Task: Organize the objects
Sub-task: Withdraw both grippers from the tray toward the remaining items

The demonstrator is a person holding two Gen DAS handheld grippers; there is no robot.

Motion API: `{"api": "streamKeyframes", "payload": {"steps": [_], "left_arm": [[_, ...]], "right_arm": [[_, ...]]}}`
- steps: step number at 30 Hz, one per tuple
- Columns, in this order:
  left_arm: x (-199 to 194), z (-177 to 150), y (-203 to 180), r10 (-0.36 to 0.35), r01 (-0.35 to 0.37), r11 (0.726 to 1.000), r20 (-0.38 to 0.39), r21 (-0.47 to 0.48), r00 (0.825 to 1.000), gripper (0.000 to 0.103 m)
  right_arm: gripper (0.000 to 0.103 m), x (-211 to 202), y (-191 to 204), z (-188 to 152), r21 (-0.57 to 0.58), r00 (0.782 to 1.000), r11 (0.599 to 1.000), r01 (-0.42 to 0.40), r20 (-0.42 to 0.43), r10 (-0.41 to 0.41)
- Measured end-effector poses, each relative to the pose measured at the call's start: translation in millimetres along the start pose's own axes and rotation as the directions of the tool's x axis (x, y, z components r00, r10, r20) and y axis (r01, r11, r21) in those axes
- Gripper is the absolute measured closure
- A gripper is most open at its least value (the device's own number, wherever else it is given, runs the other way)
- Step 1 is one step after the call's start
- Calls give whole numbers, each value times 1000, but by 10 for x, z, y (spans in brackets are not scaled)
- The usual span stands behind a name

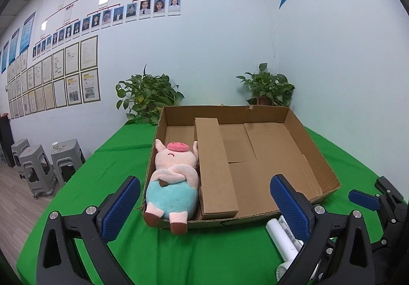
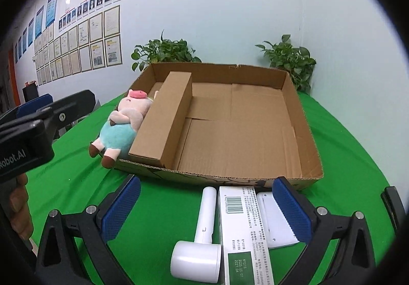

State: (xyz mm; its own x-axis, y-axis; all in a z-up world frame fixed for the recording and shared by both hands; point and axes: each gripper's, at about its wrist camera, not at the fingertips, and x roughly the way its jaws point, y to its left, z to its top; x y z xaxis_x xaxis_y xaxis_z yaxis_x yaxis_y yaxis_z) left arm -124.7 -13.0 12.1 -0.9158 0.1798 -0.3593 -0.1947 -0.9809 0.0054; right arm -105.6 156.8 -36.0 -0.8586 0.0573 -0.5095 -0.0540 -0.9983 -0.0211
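A shallow cardboard tray (image 1: 317, 157) (image 2: 294, 95) sits on the green cloth. Along its left wall lies a plush pig (image 1: 173, 177) (image 2: 125, 123), its feet hanging over the front rim. A long cardboard box (image 1: 214, 167) (image 2: 163, 118) lies beside the pig. My left gripper (image 1: 204, 205) is open and empty just before the tray. My right gripper (image 2: 207, 208) is open above a white handheld device (image 2: 202, 246) (image 1: 281, 233), a white carton with a barcode (image 2: 242, 228) and a flat white item (image 2: 276, 218). None of the three is touched by the pads.
Two potted plants (image 1: 148, 95) (image 1: 268, 88) stand behind the tray in the wall corner. Grey stools (image 1: 38, 164) stand on the floor at the left of the table. The other gripper (image 1: 370, 190) (image 2: 51, 108) shows at each view's edge, along with a hand (image 2: 18, 208).
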Motion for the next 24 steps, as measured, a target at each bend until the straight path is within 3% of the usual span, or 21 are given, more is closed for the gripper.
{"api": "streamKeyframes", "payload": {"steps": [14,24], "left_arm": [[84,-170,-114,23,-24,1000,-31,-2,999,1],[274,-254,-38,-46,45,999,-72,-25,996,1]], "right_arm": [[0,53,-140,-140,32,1000,999,-29,-5,30],[0,68,-286,-219,47,999,998,-37,-22,38]]}}
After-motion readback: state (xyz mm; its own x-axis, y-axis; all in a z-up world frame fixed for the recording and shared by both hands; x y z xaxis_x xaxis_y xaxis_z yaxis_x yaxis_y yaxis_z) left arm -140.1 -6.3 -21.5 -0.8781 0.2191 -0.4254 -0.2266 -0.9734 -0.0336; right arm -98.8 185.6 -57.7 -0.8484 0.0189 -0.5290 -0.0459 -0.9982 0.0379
